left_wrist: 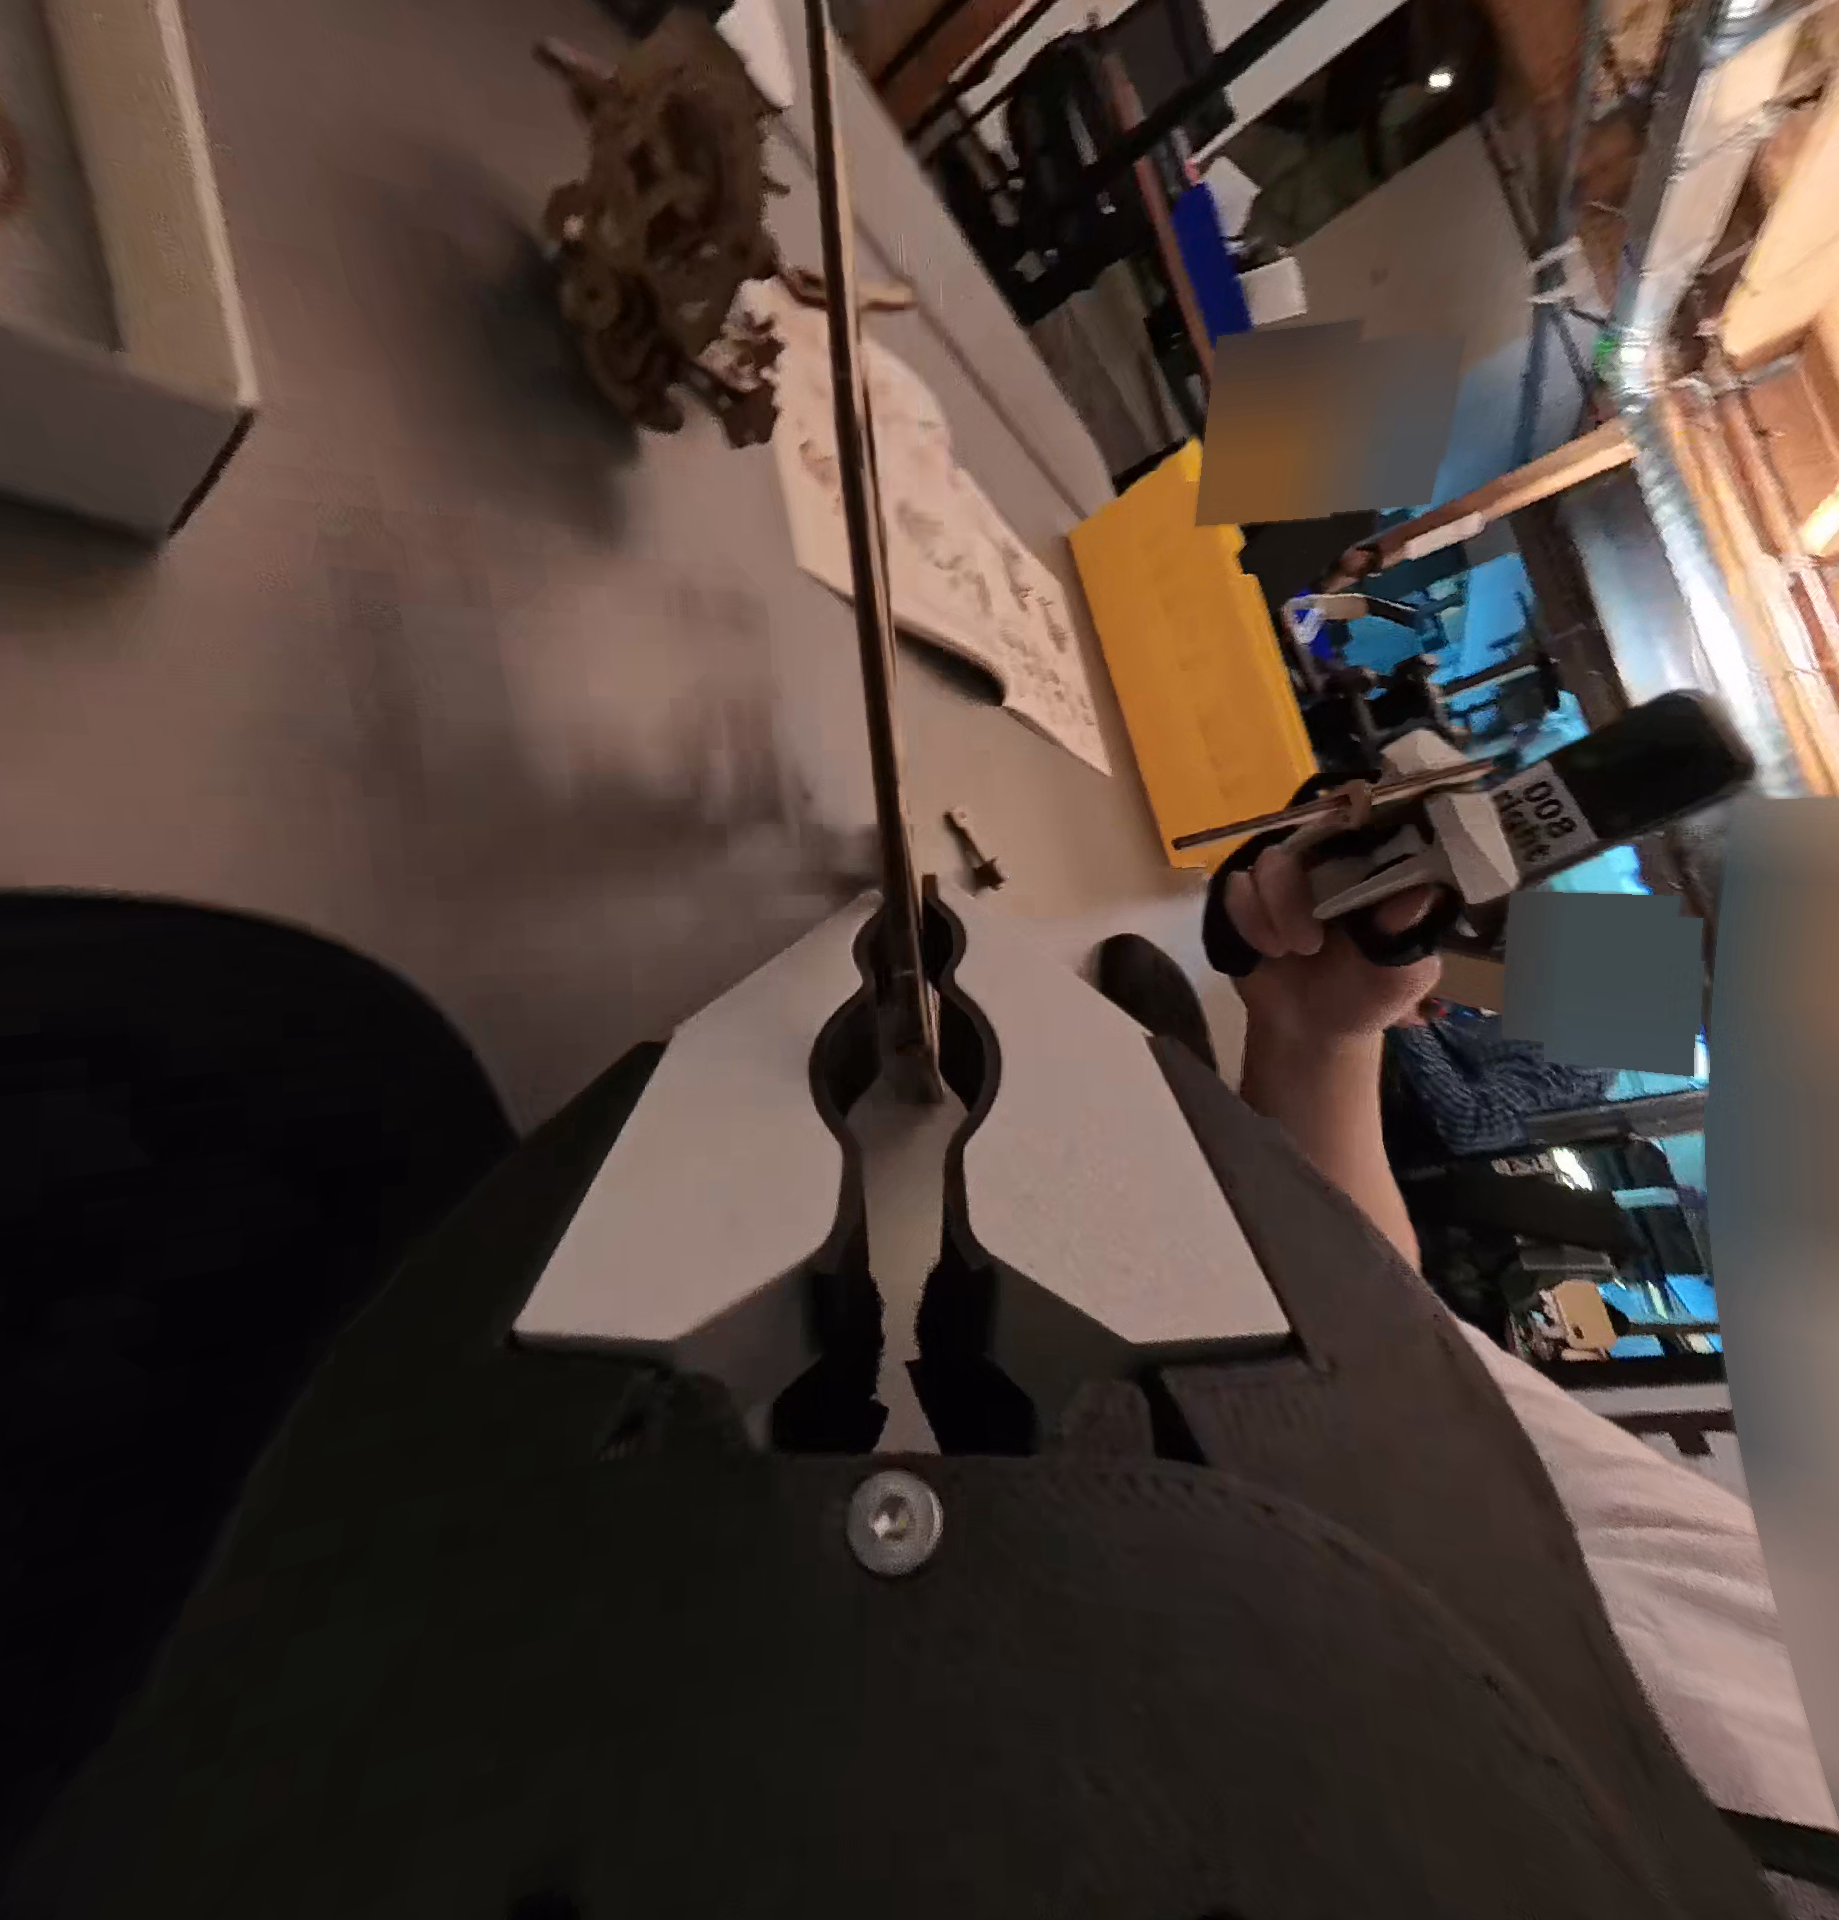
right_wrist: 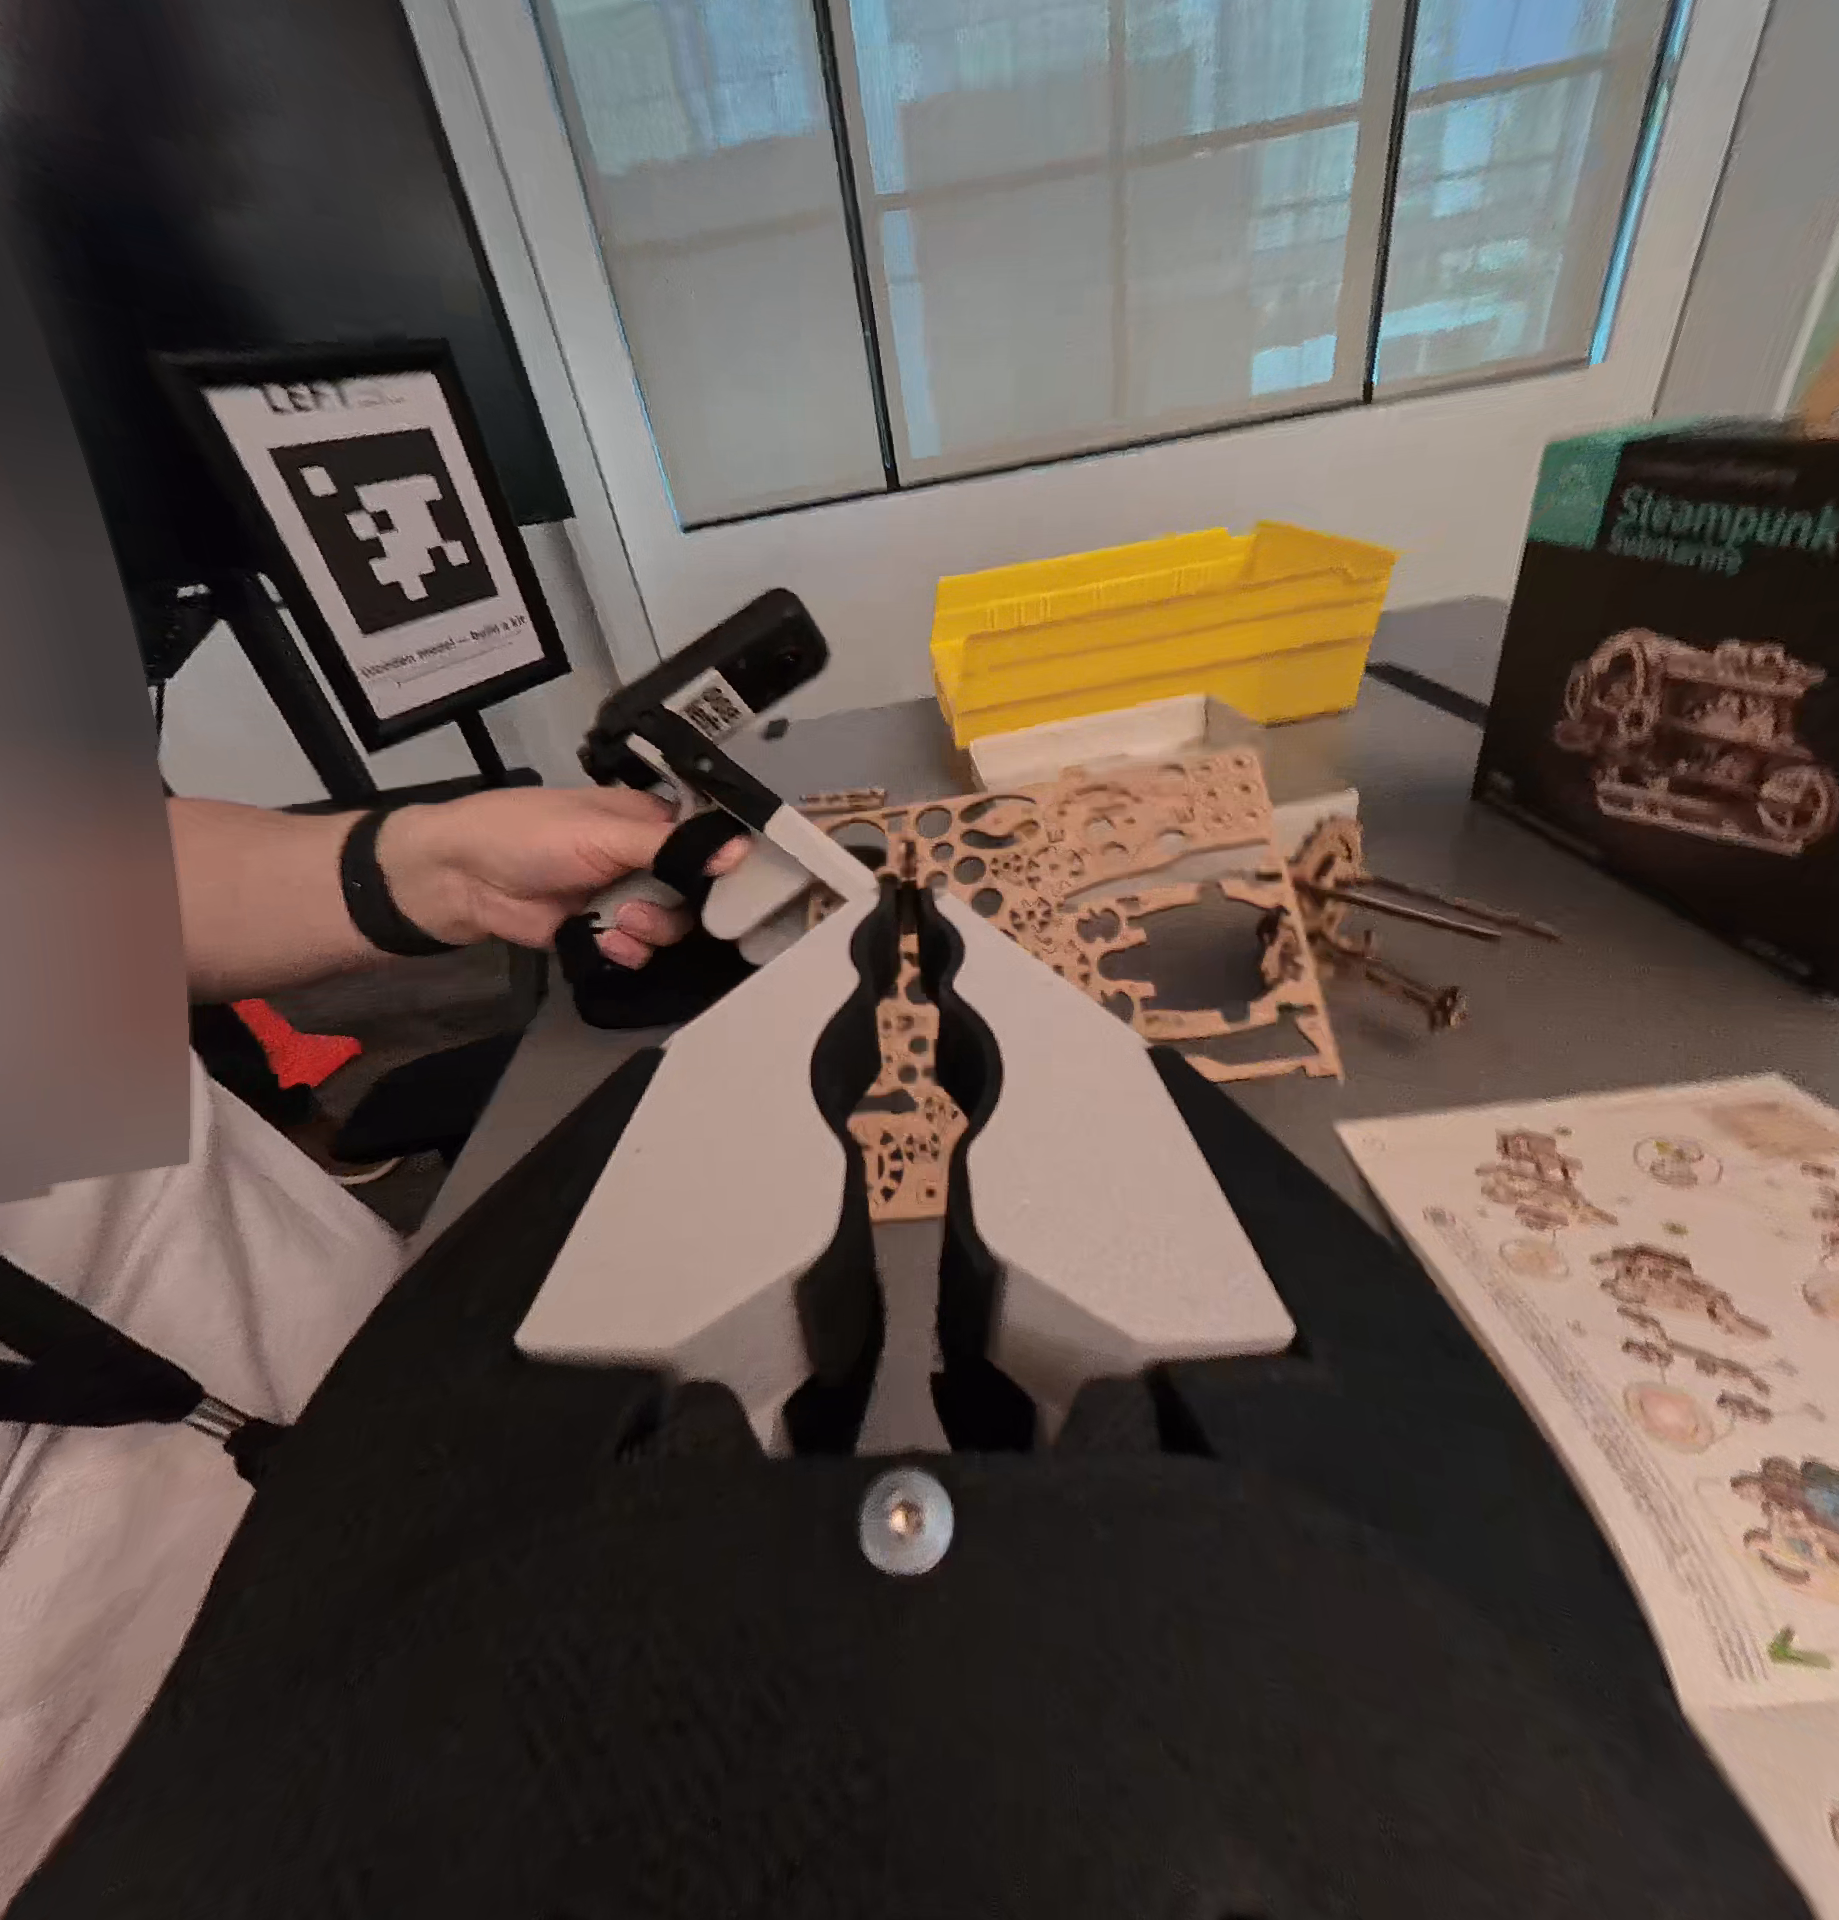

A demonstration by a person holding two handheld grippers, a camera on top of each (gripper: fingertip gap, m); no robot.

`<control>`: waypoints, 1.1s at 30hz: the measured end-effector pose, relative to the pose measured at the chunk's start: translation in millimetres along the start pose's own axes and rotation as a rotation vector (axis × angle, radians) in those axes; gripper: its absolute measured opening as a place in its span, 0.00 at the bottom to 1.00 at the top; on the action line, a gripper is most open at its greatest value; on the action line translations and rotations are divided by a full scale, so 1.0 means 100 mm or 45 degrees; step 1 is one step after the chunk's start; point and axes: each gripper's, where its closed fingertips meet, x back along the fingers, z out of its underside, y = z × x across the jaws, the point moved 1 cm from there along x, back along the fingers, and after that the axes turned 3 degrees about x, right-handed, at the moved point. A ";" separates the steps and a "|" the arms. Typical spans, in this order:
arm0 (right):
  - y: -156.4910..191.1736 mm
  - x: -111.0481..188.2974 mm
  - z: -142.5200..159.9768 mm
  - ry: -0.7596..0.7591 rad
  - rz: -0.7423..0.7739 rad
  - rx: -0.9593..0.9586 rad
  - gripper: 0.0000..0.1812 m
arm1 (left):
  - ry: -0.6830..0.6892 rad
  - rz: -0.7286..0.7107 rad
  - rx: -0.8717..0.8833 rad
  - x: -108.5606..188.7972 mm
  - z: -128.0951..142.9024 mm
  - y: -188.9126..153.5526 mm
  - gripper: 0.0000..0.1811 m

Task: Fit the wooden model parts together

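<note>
The left gripper [left_wrist: 907,935] pinches one wooden sheet [left_wrist: 861,540] by its edge. The right gripper [right_wrist: 902,902] pinches one small wooden rod [left_wrist: 1330,805], probably. Ahead lie one yellow bin [right_wrist: 1154,634] and one assembled model [right_wrist: 1341,883] on the surface [right_wrist: 1517,997].

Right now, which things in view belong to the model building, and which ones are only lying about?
Job: flat laser-cut wooden sheet in left claw; thin wooden rod in right claw; brown half-built gear assembly; printed paper instruction sheet.
Lying about: yellow plastic bin; black cardboard kit box; framed black-and-white marker sign.
</note>
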 end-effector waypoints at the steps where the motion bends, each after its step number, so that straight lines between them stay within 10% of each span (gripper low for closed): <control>1: -0.04 0.00 0.07 0.031 0.015 -0.023 0.00 | -0.005 -0.043 0.002 0.00 0.02 0.04 0.01; 10: -0.07 -0.11 0.49 0.230 0.028 -0.139 0.00 | 0.027 -0.240 -0.146 0.06 0.15 0.02 0.39; 33: -0.30 -0.21 0.58 0.388 0.097 -0.096 0.00 | 0.252 -0.577 -0.609 0.55 0.47 0.08 0.33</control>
